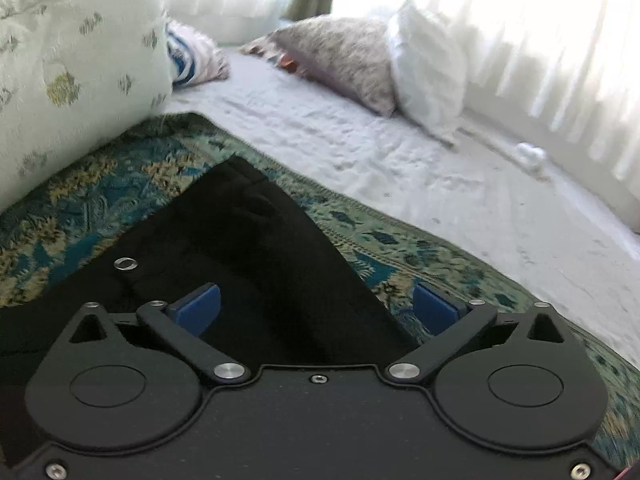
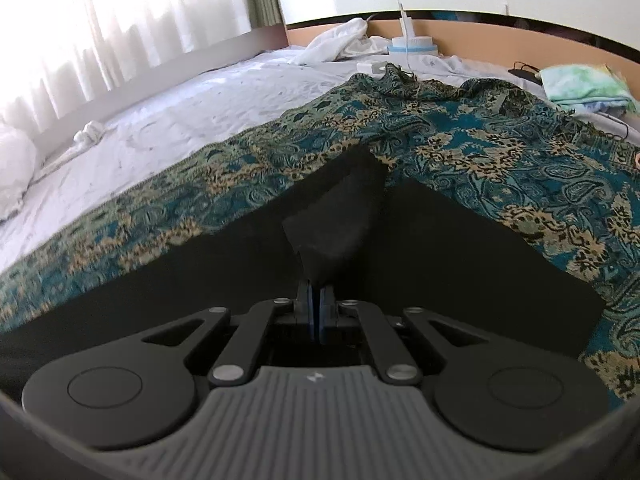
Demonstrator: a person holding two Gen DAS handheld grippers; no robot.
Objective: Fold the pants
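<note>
Pants (image 1: 224, 240): black, lying flat on the teal-patterned throw (image 1: 80, 200) that covers part of the bed (image 1: 400, 152).

Left wrist view, L to R: big pale floral pillow (image 1: 72, 52) fills upper left, w/ a striped cushion (image 1: 192, 60) tucked beside it. Pants fill lower left to centre, one corner pointing toward mid-frame, and a metal snap (image 1: 126, 264) shows at lower left, so this is prob. the waist end. Your left gripper (image 1: 316, 312) sits at bottom centre w/ jaws spread wide, nothing pinched. Left blue pad is over the cloth, right pad over the throw, so the jaws straddle the pants' edge. Whether the pads touch the fabric, can't tell. Grey and white pillows (image 1: 380, 64) lean at upper right by the curtain.

Right wrist view, L to R: curtain and white sheet upper left, throw running diagonally across, pants dark across the lower middle. Your right gripper (image 2: 316, 304) at centre is pressed together on a bunch of black fabric, which stands up in a raised tuft above the jaws. That pinch lifts the layer off the rest so it can be carried over. Folded green cloth (image 2: 584, 80) at upper right, well apart.

Judgement: fold is under way, w/ right carrying and left free to re-grip the waist edge.
</note>
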